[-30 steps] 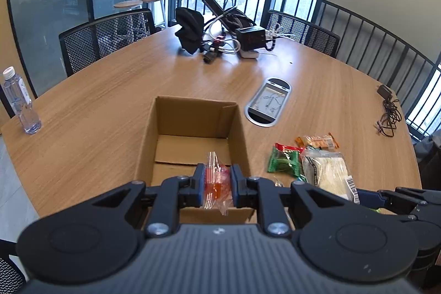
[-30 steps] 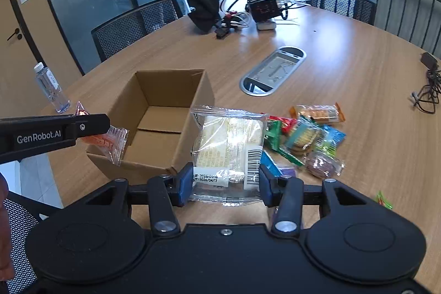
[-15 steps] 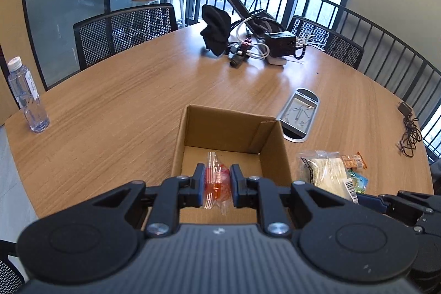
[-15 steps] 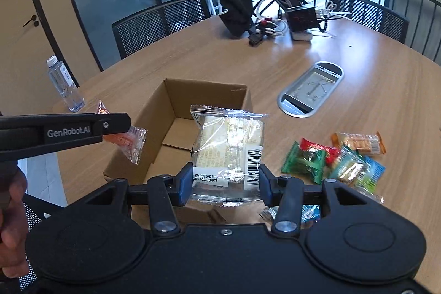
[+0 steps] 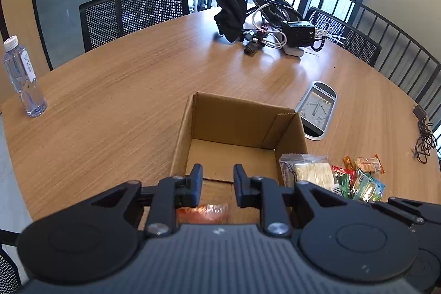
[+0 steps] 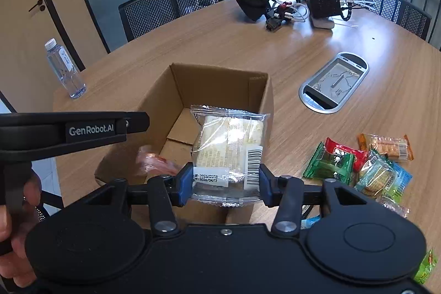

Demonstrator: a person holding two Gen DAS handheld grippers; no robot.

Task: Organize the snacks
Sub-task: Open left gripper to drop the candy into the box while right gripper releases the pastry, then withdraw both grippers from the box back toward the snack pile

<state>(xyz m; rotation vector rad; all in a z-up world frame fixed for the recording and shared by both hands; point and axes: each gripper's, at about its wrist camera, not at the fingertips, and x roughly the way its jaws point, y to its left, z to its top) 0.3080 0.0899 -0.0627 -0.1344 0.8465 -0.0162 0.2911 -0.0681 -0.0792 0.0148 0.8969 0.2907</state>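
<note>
Left gripper [image 5: 215, 185] just opened – orange snack [image 5: 203, 212] (blurred) dropped into box [image 5: 234, 115], right gripper [image 6: 224, 181] clamping cracker pack [image 6: 228, 150]

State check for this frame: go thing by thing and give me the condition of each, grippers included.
left gripper: jaws just opened, nothing between them
orange snack packet: released, blurred, dropping into the box
cardboard box: top open, upright on the table
right gripper: shut on the pale cracker packet
pale cracker packet: sealed, held over the box
loose snacks: sealed, piled on the table
water bottle: capped, upright
</note>
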